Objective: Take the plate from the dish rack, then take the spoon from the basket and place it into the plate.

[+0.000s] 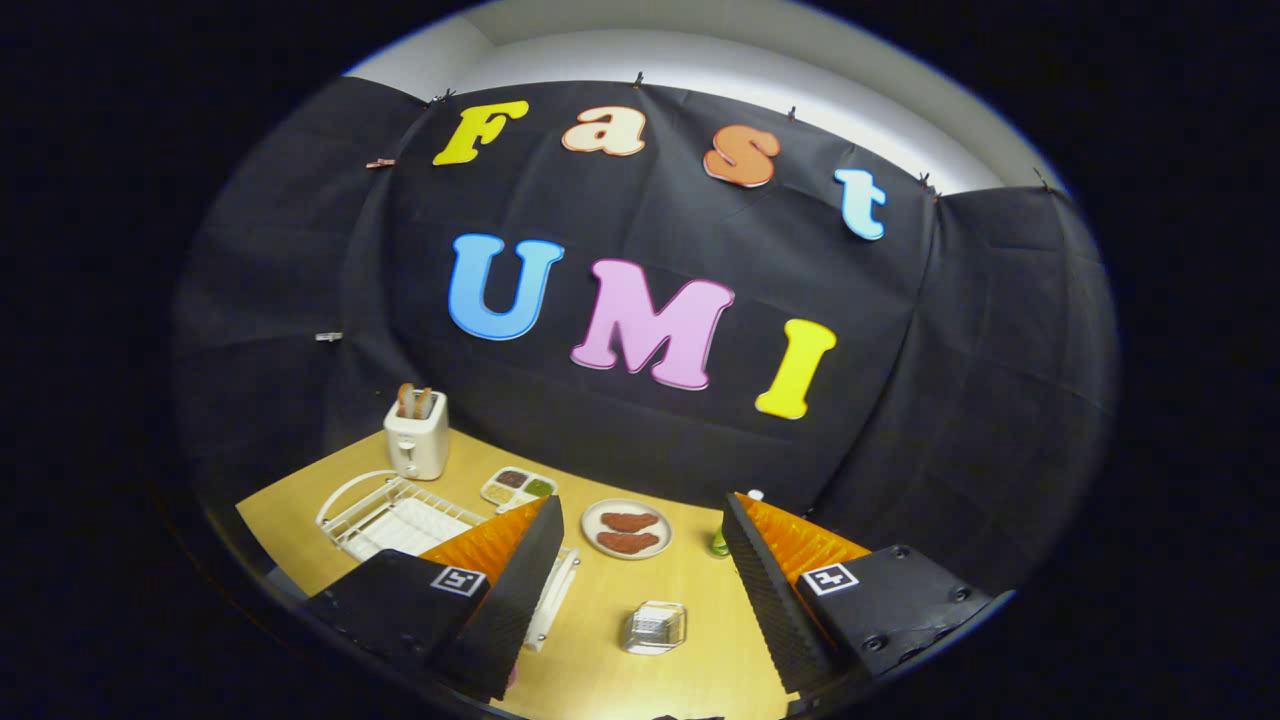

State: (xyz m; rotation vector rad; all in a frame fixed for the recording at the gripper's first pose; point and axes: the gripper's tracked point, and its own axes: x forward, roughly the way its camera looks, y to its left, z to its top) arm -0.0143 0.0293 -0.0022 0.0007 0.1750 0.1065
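While I hold my tool (640,540) raised above the near part of the table (600,610) and tipped so it looks out over the top toward the cloth wall, its two fingers stand wide apart, released, with nothing pressed between them. Their inner faces are ridged, and each finger carries a small square printed marker on its upper side. Between the fingers, and close ahead of them, a small wire basket (655,627) sits on the wood; it is shiny, boxy and open-topped, and I cannot tell whether the spoon lies in it. To the left, partly hidden behind my left finger, stands the dish rack (385,515), made of white wire with a curved loop at its far left end and a pale tray under it; I cannot make out the plate in it. Beyond the gap between the fingers lies a round pale dish (627,528) holding two flat reddish-brown pieces. Left of that dish, a small rectangular tray (517,487) has several compartments with differently coloured fillings. Farther left, near the wall, a white toaster (417,436) stands upright with two brown slices sticking up from its slots. Just beside my right finger's tip I see a small green thing (720,543), mostly hidden. The table is smooth, light yellowish wood.
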